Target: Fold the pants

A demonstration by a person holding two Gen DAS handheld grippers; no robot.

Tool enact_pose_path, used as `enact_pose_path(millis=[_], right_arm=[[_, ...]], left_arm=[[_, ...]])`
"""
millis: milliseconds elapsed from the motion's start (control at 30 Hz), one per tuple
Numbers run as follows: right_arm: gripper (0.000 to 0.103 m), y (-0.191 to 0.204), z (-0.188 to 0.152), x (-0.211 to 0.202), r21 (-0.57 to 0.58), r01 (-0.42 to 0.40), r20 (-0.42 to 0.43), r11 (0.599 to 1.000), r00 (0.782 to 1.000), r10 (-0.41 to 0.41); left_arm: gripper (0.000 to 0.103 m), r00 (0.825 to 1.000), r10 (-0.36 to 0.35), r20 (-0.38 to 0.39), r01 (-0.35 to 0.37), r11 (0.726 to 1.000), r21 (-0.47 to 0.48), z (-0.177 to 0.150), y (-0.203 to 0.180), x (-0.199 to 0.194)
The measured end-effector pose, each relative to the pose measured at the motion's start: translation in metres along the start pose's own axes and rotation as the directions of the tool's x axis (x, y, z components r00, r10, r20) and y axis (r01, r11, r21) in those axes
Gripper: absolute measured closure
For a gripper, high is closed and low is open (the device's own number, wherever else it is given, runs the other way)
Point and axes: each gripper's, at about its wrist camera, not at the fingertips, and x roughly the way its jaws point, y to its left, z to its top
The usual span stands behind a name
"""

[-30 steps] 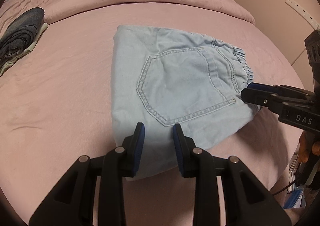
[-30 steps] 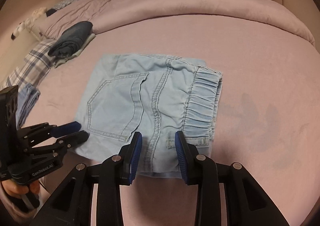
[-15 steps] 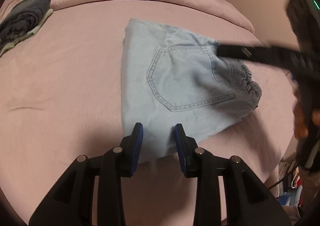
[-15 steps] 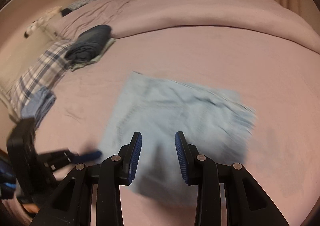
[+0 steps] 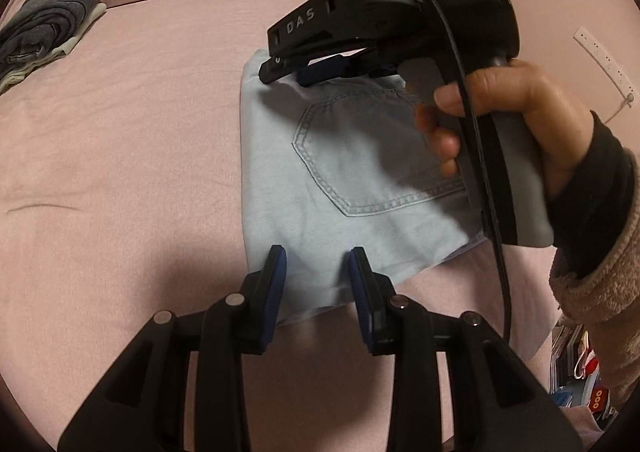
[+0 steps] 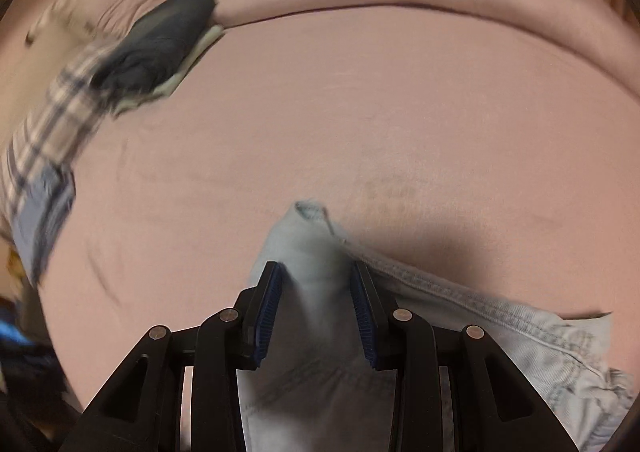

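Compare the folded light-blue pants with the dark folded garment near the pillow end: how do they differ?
The light-blue pants are pale denim; the dark folded garment is charcoal. The pants lie mid-bed under both hand-held grippers; the dark garment sits apart at the far left on a pale cloth. Both are folded and rest on the pink bed.

Left tongs [image 5: 316, 272] parted and low, right tongs [image 6: 316, 288] parted, right hand [image 5: 504, 111] gripping handle

A pink bedspread [image 5: 120, 155] covers the bed, rising to a rolled ridge at the far side. Dark folded clothes [image 5: 44, 31] lie on something pale near its far left corner. Beside them sits plaid fabric [image 6: 52, 123], blurred, perhaps a pillow.
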Motion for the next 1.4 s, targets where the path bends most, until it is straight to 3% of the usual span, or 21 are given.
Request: enact_pose_path(millis=[100, 267, 367, 433, 500, 633, 733, 900, 1000, 1100, 1267, 1400], right_arm=[[0.068, 0.000, -0.005, -0.007, -0.012, -0.011, 0.013, 1.000, 1.000, 0.012], [0.068, -0.001, -0.023, -0.057, -0.031, -0.063, 0.097, 0.998, 0.993, 0.066], [0.058, -0.005, -0.050, -0.095, -0.066, 0.017, 0.157, 0.998, 0.988, -0.007], [0.056, -0.010, -0.065, -0.113, -0.083, 0.029, 0.182, 0.996, 0.983, -0.013], [0.056, -0.017, -0.079, -0.122, -0.089, 0.047, 0.179, 0.995, 0.983, -0.030], [0.056, -0.030, -0.112, -0.131, -0.090, 0.156, 0.173, 0.984, 0.975, -0.138], [0.056, -0.046, -0.132, -0.117, -0.057, 0.140, 0.098, 0.989, 0.986, -0.134], [0.056, -0.042, -0.132, -0.123, -0.085, 0.153, 0.096, 0.985, 0.985, -0.145], [0.056, -0.038, -0.128, -0.137, -0.077, 0.105, 0.151, 0.992, 0.984, -0.092], [0.056, -0.045, -0.133, -0.120, -0.069, 0.126, 0.103, 0.990, 0.988, -0.119], [0.056, -0.071, -0.140, -0.124, 0.035, -0.023, 0.106, 0.999, 0.994, 0.019], [0.052, -0.089, -0.138, -0.147, 0.116, -0.107, 0.165, 0.987, 0.982, 0.087]], left_arm=[[0.071, 1.000, 0.000, -0.004, 0.000, 1.000, 0.000, 0.000, 0.000, 0.001], [0.070, 1.000, -0.010, -0.008, 0.009, 1.000, -0.021, 0.005, -0.001, 0.000], [0.063, 0.999, -0.050, 0.008, 0.050, 0.995, -0.081, 0.012, 0.011, -0.006], [0.055, 0.999, -0.030, 0.026, 0.033, 0.993, -0.110, 0.014, 0.017, -0.011], [0.055, 1.000, -0.008, 0.026, 0.011, 0.992, -0.123, 0.015, 0.020, -0.010], [0.053, 1.000, 0.016, -0.004, -0.016, 0.990, -0.137, 0.014, 0.024, -0.001], [0.052, 1.000, 0.022, -0.008, -0.023, 0.990, -0.139, 0.015, 0.023, 0.003], [0.054, 0.999, 0.047, -0.016, -0.049, 0.991, -0.128, 0.022, 0.020, 0.003], [0.054, 0.998, 0.061, -0.018, -0.063, 0.991, -0.116, 0.025, 0.020, 0.002], [0.054, 0.998, 0.057, -0.021, -0.059, 0.991, -0.118, 0.025, 0.017, 0.004], [0.054, 0.999, 0.050, -0.016, -0.052, 0.991, -0.122, 0.022, 0.021, -0.003], [0.054, 0.999, 0.035, 0.013, -0.033, 0.987, -0.156, 0.026, 0.030, -0.014]])
